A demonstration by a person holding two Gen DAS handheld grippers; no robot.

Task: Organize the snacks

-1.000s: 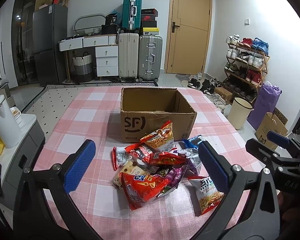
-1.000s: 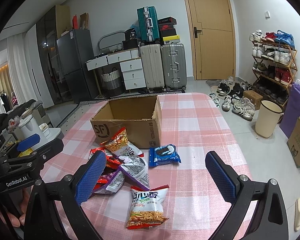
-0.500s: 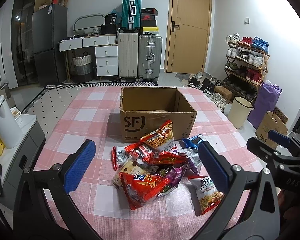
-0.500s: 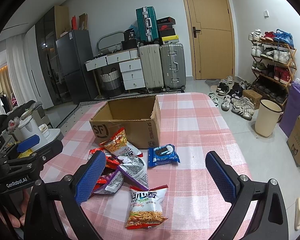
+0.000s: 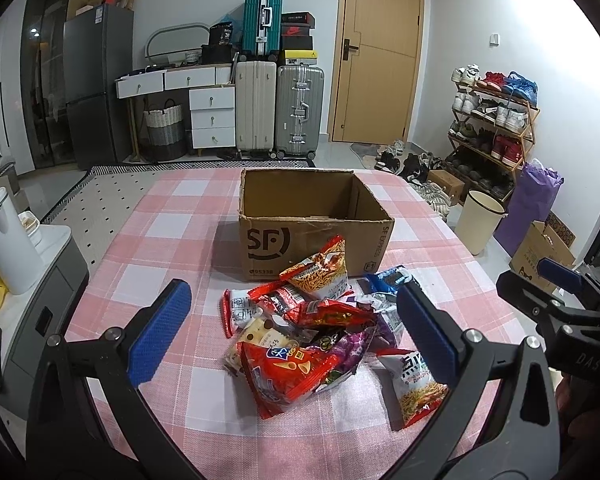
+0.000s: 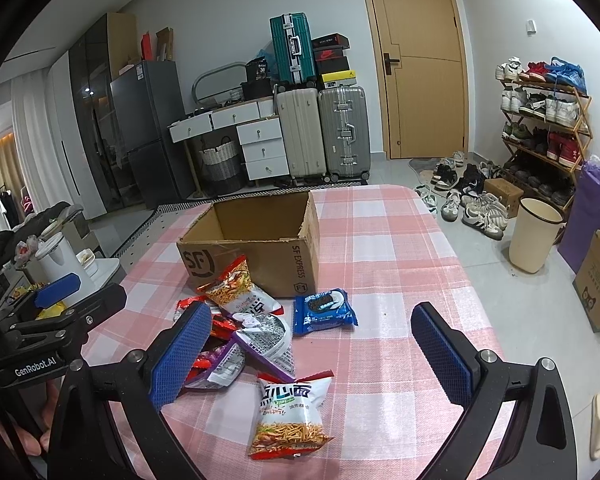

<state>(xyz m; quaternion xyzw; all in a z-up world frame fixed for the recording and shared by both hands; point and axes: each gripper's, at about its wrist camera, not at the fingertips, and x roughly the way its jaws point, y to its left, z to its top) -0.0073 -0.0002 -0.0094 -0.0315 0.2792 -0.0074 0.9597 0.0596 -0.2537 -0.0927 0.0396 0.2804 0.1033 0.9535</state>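
Pink-and-white checked tablecloth [image 5: 172, 240] is covering the table, w/ suitcases, a tan door and a shoe rack sitting far behind.

Left gripper [image 5: 288, 332] is hovering w/ its blue-padded fingers [image 5: 160, 336] spread wide, gripping nothing; right gripper [image 6: 312, 360] is likewise spread and gripping nothing, its blue pads [image 6: 182, 356] hanging above the near edge of the pile. Between the left one's fingers, the heap of crinkly foil snack packets [image 5: 304, 332] is lying on the cloth, just near of the open brown cardboard SF box [image 5: 312, 224].

Progress, as I'm judging it: nothing is packed yet. Box interior is showing bare cardboard as far as both views are reaching; every packet is sitting outside. So basically all of it is left – each bag needs picking up & dropping in.

Views differ. Right wrist cam is showing the blue cookie packet [image 6: 324, 312] lying flat & apart from the heap, right of it, near the box corner, and the white-and-red noodle-snack bag [image 6: 288, 416] lying alone, nearest. Left cam is half hiding both behind its right finger, but it's showing the big red chip bag [image 5: 288, 372] topping the near side of the heap, which the right cam's left pad is mostly blocking. Each cam is also catching the other gripper at its frame edge.
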